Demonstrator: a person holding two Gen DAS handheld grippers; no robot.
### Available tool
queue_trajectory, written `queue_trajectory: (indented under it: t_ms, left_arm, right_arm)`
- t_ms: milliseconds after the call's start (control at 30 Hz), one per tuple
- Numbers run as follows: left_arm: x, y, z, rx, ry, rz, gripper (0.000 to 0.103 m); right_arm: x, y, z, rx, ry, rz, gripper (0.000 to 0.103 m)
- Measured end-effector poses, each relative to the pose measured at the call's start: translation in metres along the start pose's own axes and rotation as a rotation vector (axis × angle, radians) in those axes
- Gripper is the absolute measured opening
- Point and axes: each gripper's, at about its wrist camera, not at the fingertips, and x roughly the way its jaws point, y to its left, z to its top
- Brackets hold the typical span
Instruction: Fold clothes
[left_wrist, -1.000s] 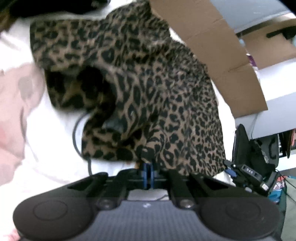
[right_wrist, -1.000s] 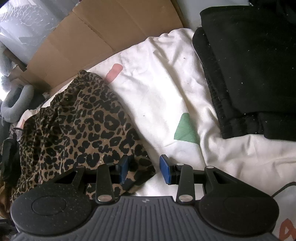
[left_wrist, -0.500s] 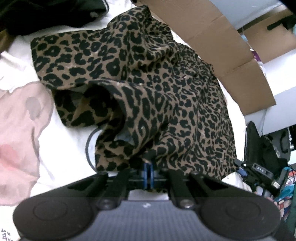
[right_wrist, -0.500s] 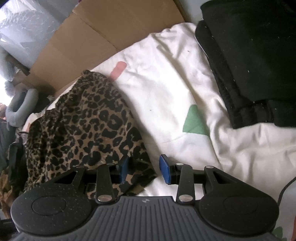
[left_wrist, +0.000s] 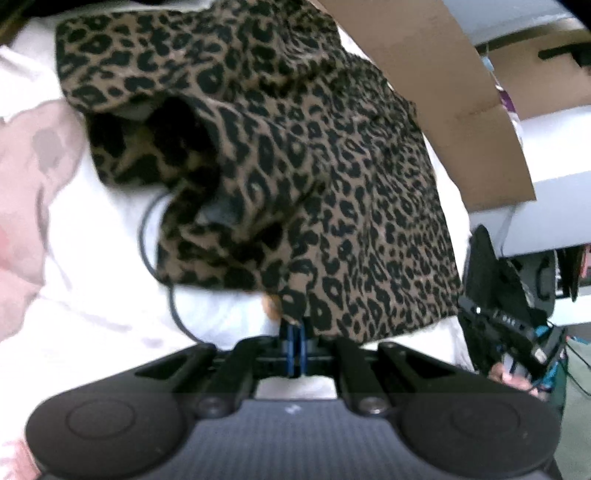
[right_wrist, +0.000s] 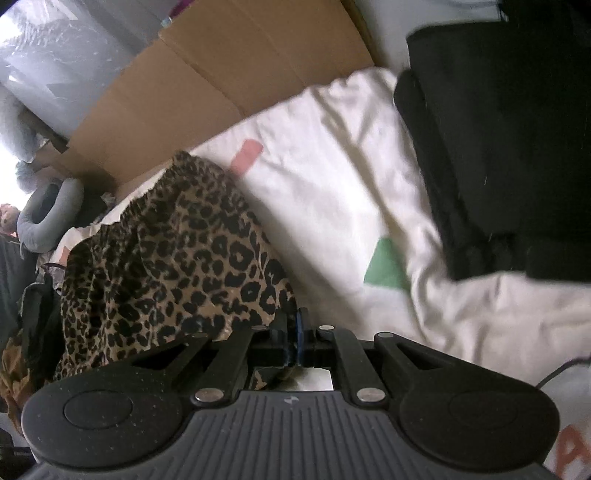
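**A:** How far along is the folding?

**B:** Early, I'd judge. Take the white bedsheet (right_wrist: 332, 192) as the landmark: the black clothes (right_wrist: 498, 147) sit stacked at its far right corner and look already folded. The leopard-print garment (left_wrist: 332, 177) is not; it lies bunched near the sheet's left side, next to the cardboard (right_wrist: 221, 74) along the sheet's far edge, with one opening gaping and loose folds everywhere.

**A:** Who has hold of it?

**B:** Both. The left gripper (left_wrist: 295, 347) has its jaws pressed together on a hem, and the cloth hangs from there, partly lifted off the sheet. The right gripper (right_wrist: 291, 343) is closed tight on another edge; a scrap of print shows pinched just behind its pads.

**A:** So what's left?

**B:** Nearly all of this piece: spread it flat on the sheet, smooth it, fold it, then probably set it by the black stack.
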Motion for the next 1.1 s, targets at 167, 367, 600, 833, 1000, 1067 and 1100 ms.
queue_trajectory:
  t_ms: [167, 367, 600, 833, 1000, 1067, 1100]
  left_arm:
    - [0.006, -0.011, 0.004, -0.01, 0.03, -0.04, 0.004]
    - [0.015, -0.016, 0.005, -0.031, 0.063, -0.079, 0.004]
    - [0.021, -0.007, -0.001, -0.084, 0.11, -0.133, 0.003]
    - [0.037, 0.005, -0.009, -0.054, 0.142, -0.108, 0.003]
    - [0.047, 0.014, -0.011, -0.02, 0.158, -0.066, 0.004]
    - [0.048, 0.013, -0.011, 0.013, 0.168, -0.046, 0.005]
    - [0.044, 0.012, -0.01, 0.036, 0.174, -0.037, 0.007]
  right_arm:
    - [-0.015, 0.003, 0.015, -0.005, -0.042, -0.01, 0.002]
    - [-0.023, 0.008, 0.029, -0.025, -0.066, -0.025, 0.002]
    - [-0.03, 0.008, 0.039, -0.03, -0.095, -0.046, 0.002]
    - [-0.02, -0.002, 0.042, -0.037, -0.087, -0.104, 0.002]
    - [0.001, -0.012, 0.038, -0.031, -0.049, -0.168, 0.002]
    - [0.011, -0.014, 0.035, -0.023, -0.014, -0.205, 0.003]
    - [0.013, -0.013, 0.033, -0.031, -0.005, -0.226, 0.006]
